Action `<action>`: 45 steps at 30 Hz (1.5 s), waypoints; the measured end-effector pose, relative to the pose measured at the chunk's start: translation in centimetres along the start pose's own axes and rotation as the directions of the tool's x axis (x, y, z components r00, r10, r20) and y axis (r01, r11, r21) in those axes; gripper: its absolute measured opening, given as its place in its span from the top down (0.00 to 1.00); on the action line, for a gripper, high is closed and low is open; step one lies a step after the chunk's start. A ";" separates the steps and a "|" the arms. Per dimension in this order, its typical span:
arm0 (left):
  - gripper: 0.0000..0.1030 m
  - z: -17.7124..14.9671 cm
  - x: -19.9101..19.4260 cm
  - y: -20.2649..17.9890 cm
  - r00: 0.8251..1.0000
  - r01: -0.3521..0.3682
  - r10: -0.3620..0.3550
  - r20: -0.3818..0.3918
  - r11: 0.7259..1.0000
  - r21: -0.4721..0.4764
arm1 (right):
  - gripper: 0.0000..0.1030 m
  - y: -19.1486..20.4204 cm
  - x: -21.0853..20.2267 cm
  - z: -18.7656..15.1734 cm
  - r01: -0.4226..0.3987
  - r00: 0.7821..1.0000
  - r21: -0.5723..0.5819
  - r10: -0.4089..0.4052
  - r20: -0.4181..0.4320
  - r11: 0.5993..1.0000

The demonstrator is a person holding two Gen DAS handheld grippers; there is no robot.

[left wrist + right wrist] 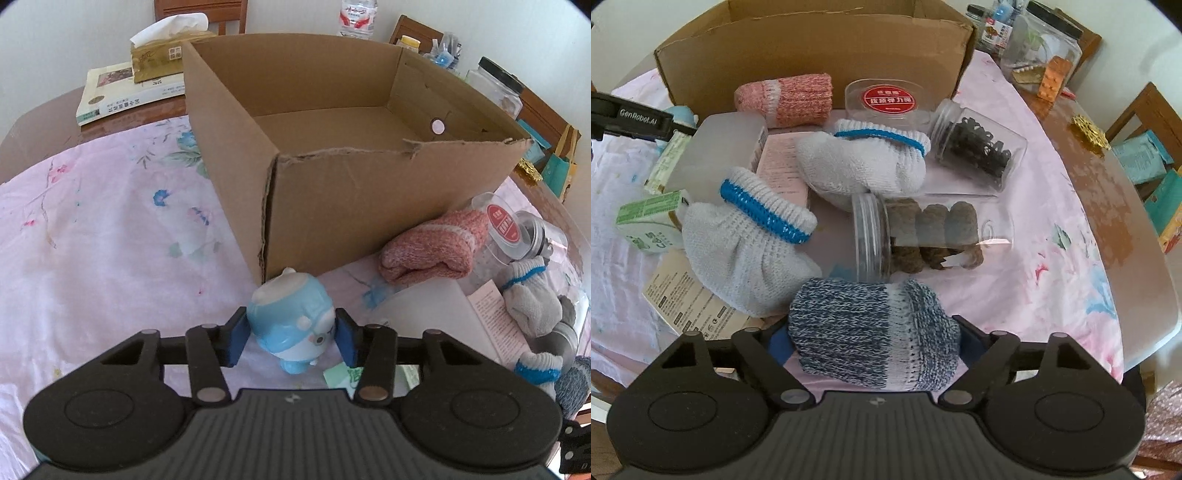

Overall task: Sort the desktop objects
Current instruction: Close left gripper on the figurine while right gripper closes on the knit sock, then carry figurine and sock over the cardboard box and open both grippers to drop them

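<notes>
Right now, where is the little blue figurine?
In the left wrist view, the blue figurine sits between the left gripper's pads, just in front of the cardboard box's near corner, left of the pink sock.

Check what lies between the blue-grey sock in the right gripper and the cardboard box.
In the right wrist view: a cookie jar lying down, two white socks, then a pink sock by the cardboard box.

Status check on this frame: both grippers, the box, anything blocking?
Left gripper shut on blue figurine. Right gripper around blue knit sock, grip unconfirmed. Cardboard box open, interior bare. Pink sock lies against box front.
</notes>
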State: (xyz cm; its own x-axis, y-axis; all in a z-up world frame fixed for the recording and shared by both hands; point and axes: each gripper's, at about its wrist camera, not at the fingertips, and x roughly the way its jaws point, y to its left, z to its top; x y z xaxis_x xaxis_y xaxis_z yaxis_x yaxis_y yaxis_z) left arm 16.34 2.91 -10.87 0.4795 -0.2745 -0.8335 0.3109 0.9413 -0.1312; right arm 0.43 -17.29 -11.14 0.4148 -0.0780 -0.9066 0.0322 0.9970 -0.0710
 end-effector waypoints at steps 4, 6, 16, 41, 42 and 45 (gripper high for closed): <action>0.56 0.0 -0.1 0.1 1.000 0.008 -0.008 -0.006 1.000 0.006 | 0.22 -0.6 -0.1 0.0 -0.002 1.000 0.015 0.003 -0.006 1.000; 0.56 0.0 -0.2 0.1 1.000 0.009 -0.009 -0.007 1.000 0.012 | 0.23 -0.6 -0.4 0.0 -0.002 1.000 0.006 0.002 -0.005 1.000; 0.56 -0.1 -1.6 -0.2 0.999 0.032 -0.031 -0.015 0.998 0.055 | 0.23 -1.3 -2.5 1.2 -0.023 1.000 -0.053 0.023 0.015 0.998; 0.56 2.9 -9.1 -3.4 0.997 0.069 -0.073 0.022 0.987 0.144 | 0.23 -1.8 -7.6 10.1 -0.132 0.971 -0.367 0.194 0.138 0.921; 0.56 3.3 -9.4 -3.5 0.997 0.068 -0.073 0.028 0.987 0.149 | 0.23 -1.8 -7.7 10.6 -0.134 0.969 -0.378 0.202 0.145 0.916; 0.56 4.3 -9.8 -3.7 0.997 0.058 -0.066 0.045 0.986 0.156 | 0.23 -1.5 -8.1 12.3 -0.139 0.960 -0.416 0.225 0.165 0.898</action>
State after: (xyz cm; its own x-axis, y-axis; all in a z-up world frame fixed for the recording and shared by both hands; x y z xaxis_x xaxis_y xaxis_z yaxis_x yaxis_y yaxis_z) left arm 13.96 1.25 0.11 0.4946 -0.3444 -0.7980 0.4626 0.8816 -0.0937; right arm 8.22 -18.14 1.45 0.5553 0.1492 -0.8182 -0.4074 0.9065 -0.1112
